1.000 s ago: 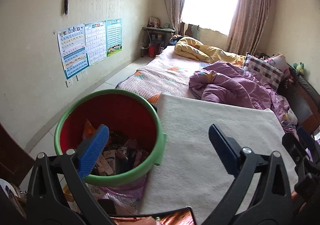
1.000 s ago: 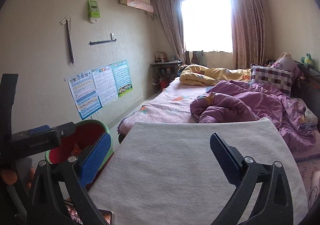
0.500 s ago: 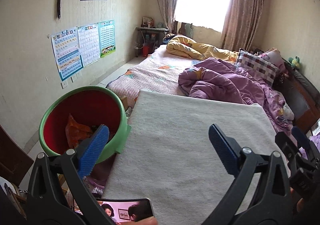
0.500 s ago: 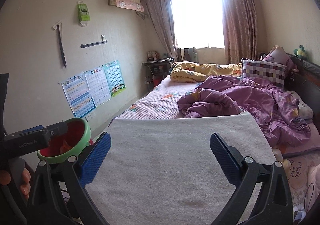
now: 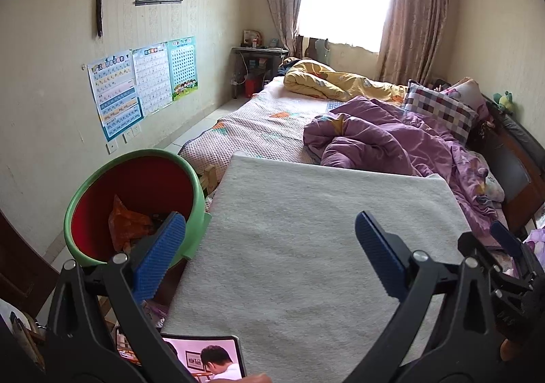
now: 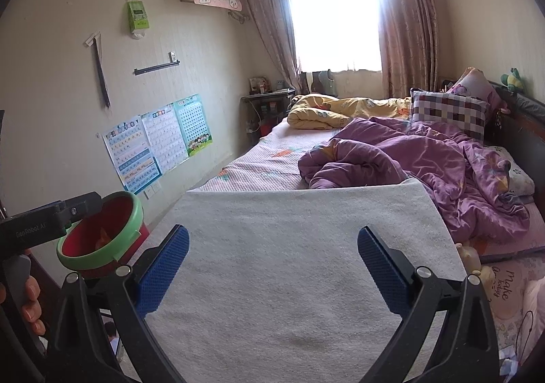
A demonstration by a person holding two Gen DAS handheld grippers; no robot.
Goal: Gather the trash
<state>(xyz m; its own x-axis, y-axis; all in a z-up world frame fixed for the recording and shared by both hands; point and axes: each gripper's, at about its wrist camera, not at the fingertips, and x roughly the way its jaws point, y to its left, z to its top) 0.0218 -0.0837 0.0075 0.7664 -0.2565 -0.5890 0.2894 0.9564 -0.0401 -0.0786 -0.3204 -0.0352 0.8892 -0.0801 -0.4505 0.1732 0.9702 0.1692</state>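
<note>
A red bin with a green rim (image 5: 102, 178) stands left of a white padded surface (image 5: 323, 229); an orange wrapper (image 5: 127, 223) and other scraps lie inside it. In the right wrist view the same bin (image 6: 102, 240) sits at the left edge. My left gripper (image 5: 269, 255) is open, its blue pads wide apart, the left pad over the bin's near rim. My right gripper (image 6: 272, 270) is open too, held above the white surface (image 6: 306, 246) with nothing between its fingers. No loose trash shows on the white surface.
A bed with a purple quilt (image 5: 391, 141), a yellow quilt (image 5: 327, 83) and a checked pillow (image 5: 439, 110) lies beyond. A tablet (image 5: 204, 359) plays video at the near edge. Posters (image 5: 143, 83) hang on the left wall. A hand (image 6: 30, 301) holds the left tool.
The left wrist view has lifted and swung right, so the bin slid from under the gripper to its left. The right view drifted right. Both grippers stayed open.
</note>
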